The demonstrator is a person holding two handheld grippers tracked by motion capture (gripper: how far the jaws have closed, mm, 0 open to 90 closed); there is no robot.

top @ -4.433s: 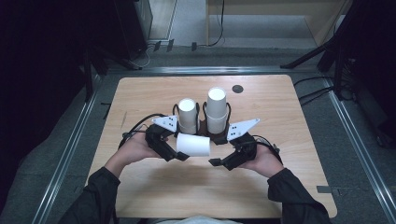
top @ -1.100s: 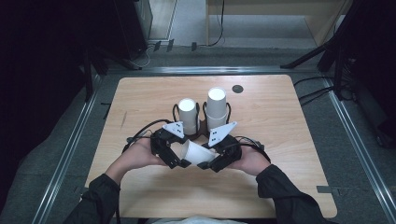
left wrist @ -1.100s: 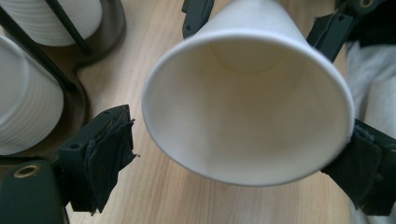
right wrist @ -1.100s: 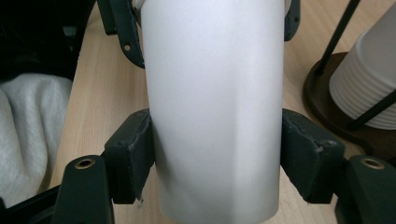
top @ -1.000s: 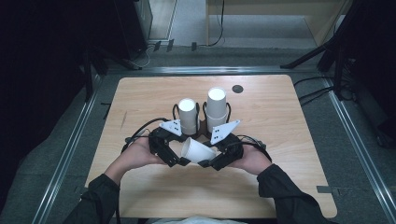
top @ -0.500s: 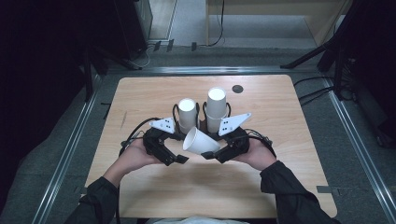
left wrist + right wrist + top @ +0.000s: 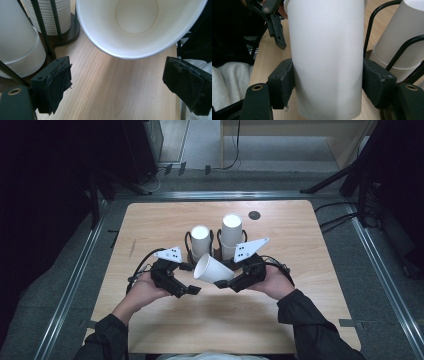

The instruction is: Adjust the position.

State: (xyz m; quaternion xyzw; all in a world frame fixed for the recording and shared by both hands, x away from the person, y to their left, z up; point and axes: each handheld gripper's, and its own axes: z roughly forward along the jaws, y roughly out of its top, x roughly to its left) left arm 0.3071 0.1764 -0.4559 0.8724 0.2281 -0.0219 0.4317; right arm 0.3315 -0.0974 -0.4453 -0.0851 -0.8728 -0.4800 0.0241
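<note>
A single white paper cup (image 7: 212, 269) lies tilted above the table, its mouth turned toward my left gripper. My right gripper (image 7: 225, 282) is shut on its side; in the right gripper view both pads (image 7: 284, 85) press the cup (image 7: 327, 57). My left gripper (image 7: 187, 290) stands open just left of the cup's rim. In the left gripper view (image 7: 122, 85) its jaws are wide apart over bare wood, with the cup's open mouth (image 7: 137, 22) just beyond them and nothing between the pads.
Two stacks of white cups (image 7: 201, 240) (image 7: 231, 232) stand in black wire holders right behind the grippers, on the wooden table (image 7: 150, 220). A small black disc (image 7: 254, 215) lies at the back. Metal rails and dark floor surround the table.
The cup has risen and tipped up in the right gripper, away from the left one. The left gripper has drawn back a little to the left, jaws still open.
</note>
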